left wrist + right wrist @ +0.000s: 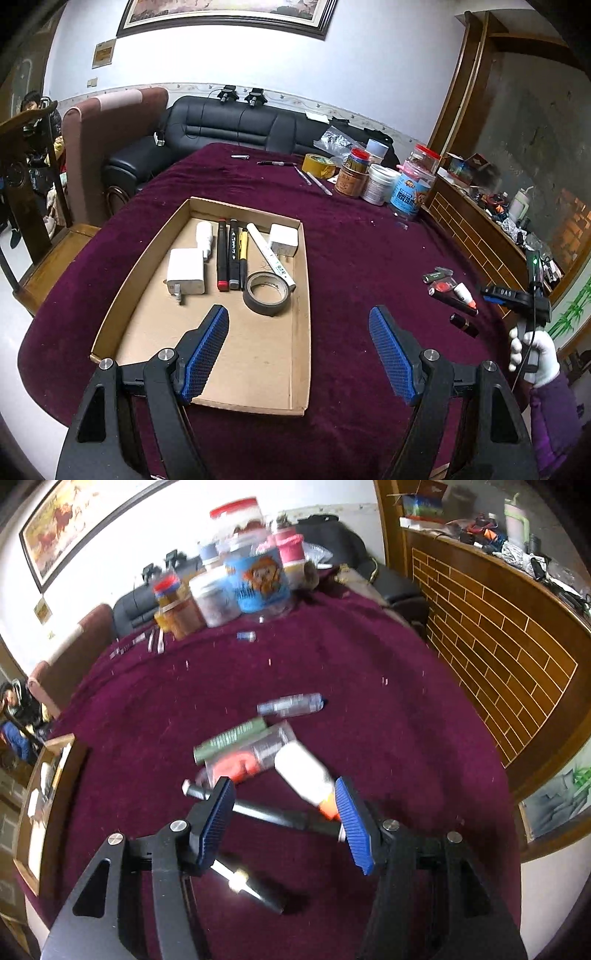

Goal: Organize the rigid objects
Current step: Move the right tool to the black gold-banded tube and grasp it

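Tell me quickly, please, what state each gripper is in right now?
Left gripper: open, holding nothing, above the cardboard tray.
Right gripper: open, empty, over the black pen.

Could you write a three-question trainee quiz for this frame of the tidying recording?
1. True or false: the roll of tape lies inside the cardboard tray.
2. Which lies farthest from the tray? A. two white chargers B. yellow tape roll C. markers
3. Fill in: the right gripper hovers with its jaws ____ over the loose items on the cloth.

Key: 1 true; 2 B; 3 open
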A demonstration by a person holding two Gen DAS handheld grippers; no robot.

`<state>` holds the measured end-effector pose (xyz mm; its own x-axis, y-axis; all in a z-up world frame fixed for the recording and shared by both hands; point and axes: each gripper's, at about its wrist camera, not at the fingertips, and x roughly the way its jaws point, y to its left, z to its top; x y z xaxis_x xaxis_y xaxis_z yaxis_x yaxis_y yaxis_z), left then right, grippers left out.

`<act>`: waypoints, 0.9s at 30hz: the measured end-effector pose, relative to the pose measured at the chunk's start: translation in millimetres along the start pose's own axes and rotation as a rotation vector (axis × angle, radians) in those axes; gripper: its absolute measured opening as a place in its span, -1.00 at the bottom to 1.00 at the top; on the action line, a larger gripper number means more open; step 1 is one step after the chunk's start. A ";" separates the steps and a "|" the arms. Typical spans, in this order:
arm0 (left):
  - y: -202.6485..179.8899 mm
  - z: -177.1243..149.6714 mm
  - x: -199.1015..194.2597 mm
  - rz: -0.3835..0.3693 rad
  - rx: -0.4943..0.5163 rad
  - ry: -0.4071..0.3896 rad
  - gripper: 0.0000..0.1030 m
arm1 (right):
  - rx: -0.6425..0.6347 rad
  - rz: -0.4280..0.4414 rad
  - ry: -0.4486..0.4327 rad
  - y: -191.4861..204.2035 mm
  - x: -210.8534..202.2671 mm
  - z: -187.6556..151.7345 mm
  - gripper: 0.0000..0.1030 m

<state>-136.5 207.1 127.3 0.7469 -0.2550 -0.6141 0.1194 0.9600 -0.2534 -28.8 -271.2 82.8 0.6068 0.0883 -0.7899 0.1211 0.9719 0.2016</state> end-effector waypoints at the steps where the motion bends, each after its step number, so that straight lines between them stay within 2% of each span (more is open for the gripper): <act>1: -1.3 -0.7 0.5 -0.005 0.004 0.000 0.43 | 0.001 -0.012 0.009 -0.2 0.2 -5.7 0.07; 7: -8.0 -4.8 11.4 -0.044 0.014 0.032 0.43 | -0.033 0.016 0.060 11.3 0.1 -39.9 0.07; 12: -17.0 -10.8 13.6 -0.066 0.030 0.056 0.43 | -0.088 0.169 0.126 62.1 14.8 -46.4 0.11; 15: -20.4 -12.8 10.0 -0.069 0.040 0.059 0.43 | -0.135 0.323 0.168 100.2 22.4 -47.0 0.11; 17: -20.5 -13.9 8.8 -0.075 0.041 0.063 0.43 | -0.162 0.394 0.153 117.8 16.9 -44.6 0.11; 18: -20.9 -14.6 8.3 -0.079 0.043 0.066 0.43 | -0.178 0.388 0.125 120.8 11.1 -41.2 0.11; 19: -21.4 -15.5 8.2 -0.085 0.049 0.070 0.43 | -0.207 0.347 0.072 121.9 1.2 -36.4 0.11; 21: -22.8 -16.8 9.0 -0.094 0.055 0.074 0.43 | -0.246 0.237 0.010 116.7 -8.7 -27.8 0.11; 22: -23.6 -17.5 10.6 -0.102 0.055 0.079 0.43 | -0.274 0.151 -0.019 110.4 -10.9 -22.9 0.11; 24: -24.9 -18.2 14.7 -0.119 0.047 0.093 0.43 | -0.310 0.030 -0.024 99.8 -4.2 -16.4 0.11; 27: -26.7 -20.5 21.6 -0.159 0.024 0.126 0.43 | -0.333 -0.075 0.030 79.0 16.7 -13.6 0.10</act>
<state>-136.9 173.6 105.4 0.6296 -0.4146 -0.6571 0.2462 0.9086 -0.3374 -19.8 -189.9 77.6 0.5821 0.0158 -0.8130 -0.1016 0.9934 -0.0535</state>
